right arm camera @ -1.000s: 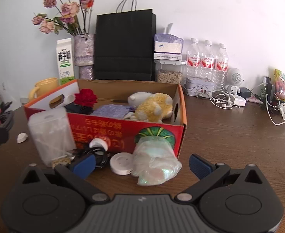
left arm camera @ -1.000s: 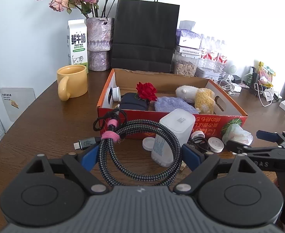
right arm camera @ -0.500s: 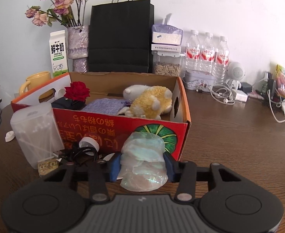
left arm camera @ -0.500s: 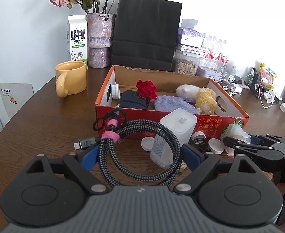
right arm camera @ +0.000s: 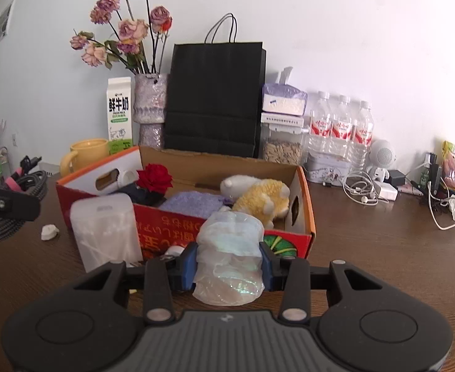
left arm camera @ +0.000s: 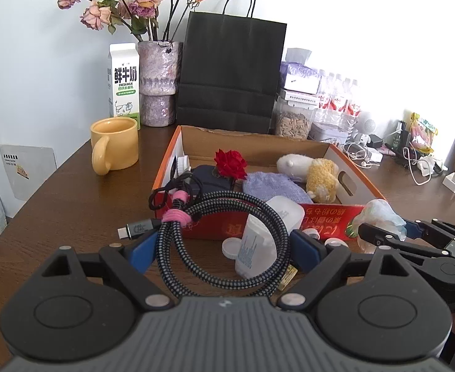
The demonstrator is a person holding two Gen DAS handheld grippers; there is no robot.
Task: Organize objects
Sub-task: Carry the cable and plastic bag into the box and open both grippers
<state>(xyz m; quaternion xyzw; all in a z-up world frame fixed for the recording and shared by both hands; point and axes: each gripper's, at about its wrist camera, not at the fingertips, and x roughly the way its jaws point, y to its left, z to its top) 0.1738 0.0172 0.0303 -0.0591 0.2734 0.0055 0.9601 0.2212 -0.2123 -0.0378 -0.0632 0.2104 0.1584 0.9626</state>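
My left gripper is shut on a coiled braided cable with a pink tie and holds it above the table in front of the red cardboard box. My right gripper is shut on a crumpled clear plastic bag and holds it just above the table before the box. The bag also shows in the left wrist view. In the box lie a red rose, a purple cloth and a plush toy.
A translucent white container stands against the box front, with white caps beside it. A yellow mug, milk carton, flower vase, black paper bag, water bottles and chargers line the back.
My right gripper has lifted the plastic bag off the table, toward the box. My left gripper has risen slightly with the cable still in it.
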